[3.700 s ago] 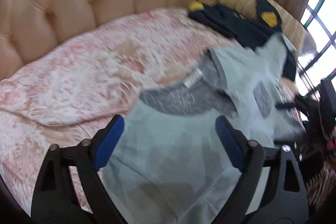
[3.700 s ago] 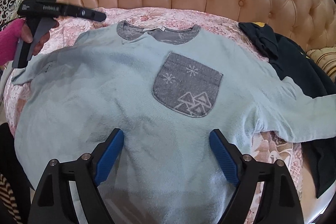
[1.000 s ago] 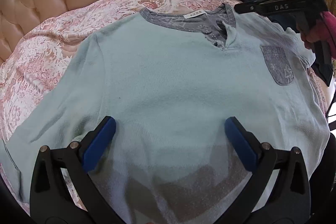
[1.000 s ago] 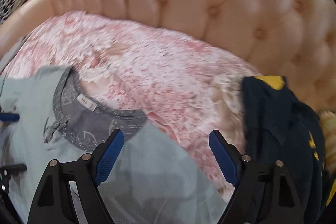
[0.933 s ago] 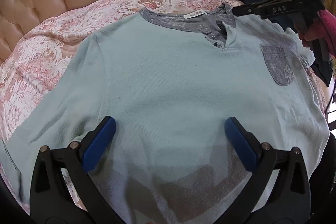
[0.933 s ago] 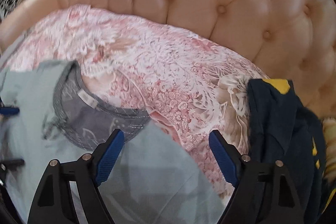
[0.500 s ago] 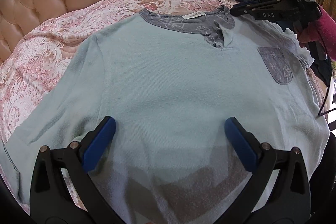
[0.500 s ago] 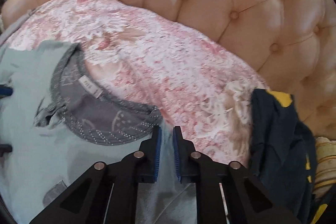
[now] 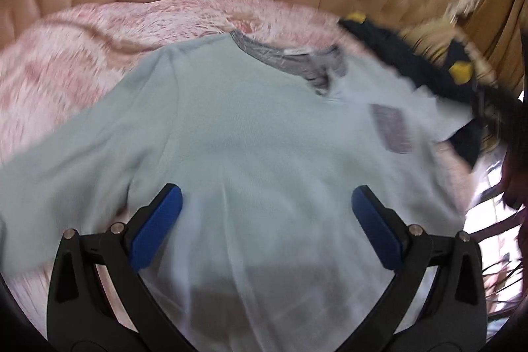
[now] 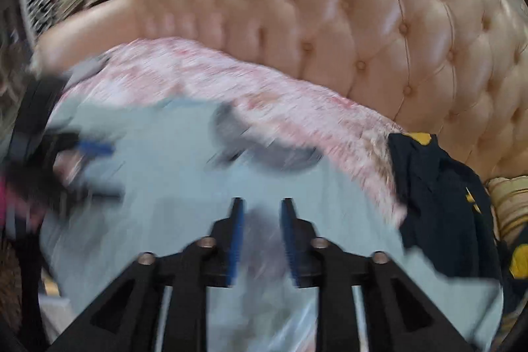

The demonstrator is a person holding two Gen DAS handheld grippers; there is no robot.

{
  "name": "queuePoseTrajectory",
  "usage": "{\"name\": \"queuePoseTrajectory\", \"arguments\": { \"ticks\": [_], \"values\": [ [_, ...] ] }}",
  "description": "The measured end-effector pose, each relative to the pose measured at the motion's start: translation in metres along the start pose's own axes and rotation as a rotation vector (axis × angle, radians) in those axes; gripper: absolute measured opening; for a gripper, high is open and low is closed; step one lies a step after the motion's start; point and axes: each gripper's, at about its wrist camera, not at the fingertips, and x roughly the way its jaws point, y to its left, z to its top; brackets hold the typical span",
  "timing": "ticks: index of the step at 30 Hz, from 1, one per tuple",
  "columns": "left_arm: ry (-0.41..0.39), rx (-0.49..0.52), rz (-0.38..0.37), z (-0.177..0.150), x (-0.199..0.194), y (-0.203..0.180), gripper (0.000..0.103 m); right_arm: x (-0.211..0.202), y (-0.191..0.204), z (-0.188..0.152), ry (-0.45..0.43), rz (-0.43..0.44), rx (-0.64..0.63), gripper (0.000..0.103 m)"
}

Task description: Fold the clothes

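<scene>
The pale blue long-sleeved sweater [image 9: 250,134] is lying spread on the pink floral bedspread [image 9: 66,55], apparently for folding; the left gripper [image 9: 264,216] is hovering wide open over its hem; the right gripper [image 10: 260,220] is showing a narrow gap over the sweater, grip uncertain; a navy garment [image 10: 439,197] is lying beside the sweater.

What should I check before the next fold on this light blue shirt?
1. Left tongs open: ok, pads spread wide over the lower body of the light blue shirt.
2. Right tongs gripping the shirt: cannot tell; the pads sit close together with pale fabric between them, but the view is blurred.
3. Shirt body lying flat: ok, front up on the pink bedspread, with the grey pocket showing.
4. Sleeve clear of the navy garment: not ok, the two overlap.
5. Views sharp enough to aim: not ok, both are motion-blurred.
</scene>
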Motion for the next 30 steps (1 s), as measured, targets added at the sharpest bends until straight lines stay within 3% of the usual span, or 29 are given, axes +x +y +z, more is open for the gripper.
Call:
{"name": "queuePoseTrajectory", "arguments": {
  "ticks": [2, 5, 10, 12, 20, 23, 27, 29, 30],
  "values": [
    [-0.01, -0.021, -0.028, -0.021, -0.019, -0.001, 0.103, -0.019, 0.024, -0.035, 0.02, -0.01, -0.02, 0.049],
    [-0.035, -0.002, -0.021, -0.061, -0.043, -0.011, 0.103, -0.038, 0.038, -0.084, 0.058, -0.01, 0.037, 0.049],
    [-0.018, 0.066, 0.012, -0.099, -0.042, -0.032, 0.103, -0.056, 0.0, -0.155, -0.011, 0.15, 0.495, 0.05],
    [-0.002, 0.098, 0.041, -0.105, -0.035, -0.038, 0.103, -0.054, -0.004, -0.169, -0.016, 0.177, 0.573, 0.049],
    [0.032, 0.178, 0.147, -0.12, -0.021, -0.047, 0.103, -0.032, 0.018, -0.174, 0.025, 0.175, 0.547, 0.049],
    [0.06, 0.249, 0.232, -0.125, -0.015, -0.056, 0.103, -0.03, 0.021, -0.172, 0.03, 0.161, 0.53, 0.049],
    [0.063, 0.243, 0.226, -0.125, -0.015, -0.054, 0.103, -0.029, 0.04, -0.168, 0.063, 0.212, 0.437, 0.03],
    [0.064, 0.239, 0.222, -0.125, -0.016, -0.053, 0.103, -0.028, 0.046, -0.164, 0.079, 0.175, 0.4, 0.01],
    [0.065, 0.237, 0.22, -0.125, -0.016, -0.053, 0.103, -0.028, 0.047, -0.163, 0.086, 0.156, 0.394, 0.01]
  ]
}}
